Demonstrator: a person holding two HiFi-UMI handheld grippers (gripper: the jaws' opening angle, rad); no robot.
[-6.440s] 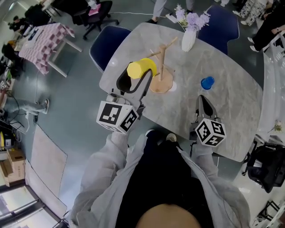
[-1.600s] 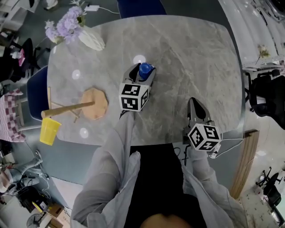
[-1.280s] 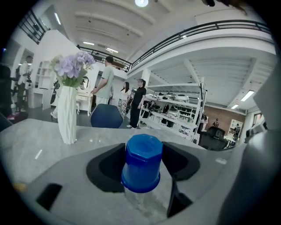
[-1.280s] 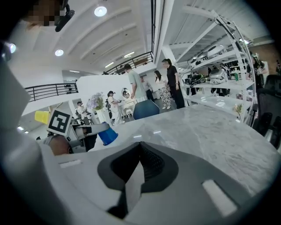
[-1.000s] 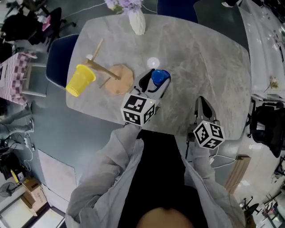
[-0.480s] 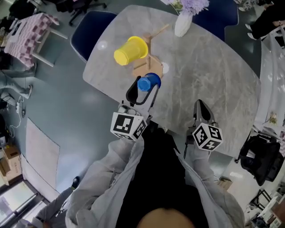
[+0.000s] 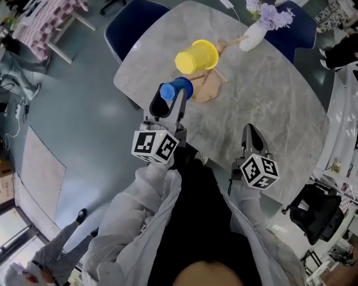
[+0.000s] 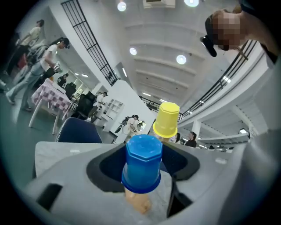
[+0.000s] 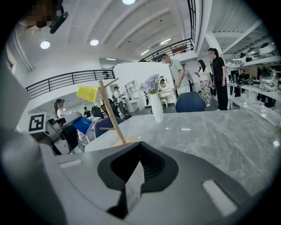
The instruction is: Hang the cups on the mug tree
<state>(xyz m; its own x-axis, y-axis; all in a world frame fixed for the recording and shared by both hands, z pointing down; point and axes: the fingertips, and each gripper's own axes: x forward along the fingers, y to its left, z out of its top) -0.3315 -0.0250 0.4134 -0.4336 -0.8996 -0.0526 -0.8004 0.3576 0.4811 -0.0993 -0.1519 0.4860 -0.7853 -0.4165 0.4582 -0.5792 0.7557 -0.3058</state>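
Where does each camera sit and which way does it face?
Head view: on the head, steeply down at the table; sleeves, left gripper, right gripper show.
Left gripper view: along its jaws, shut on the blue cup, toward the yellow cup.
Right gripper view: along its shut jaws, across the table toward the mug tree.
All three show both cups.

I'm looking into an open office hall: people (image 9: pixel 211 70) are standing about, blue chairs (image 7: pixel 131 17) are edging a marble table (image 7: pixel 279 111), mezzanine railing (image 9: pixel 70 81) behind.
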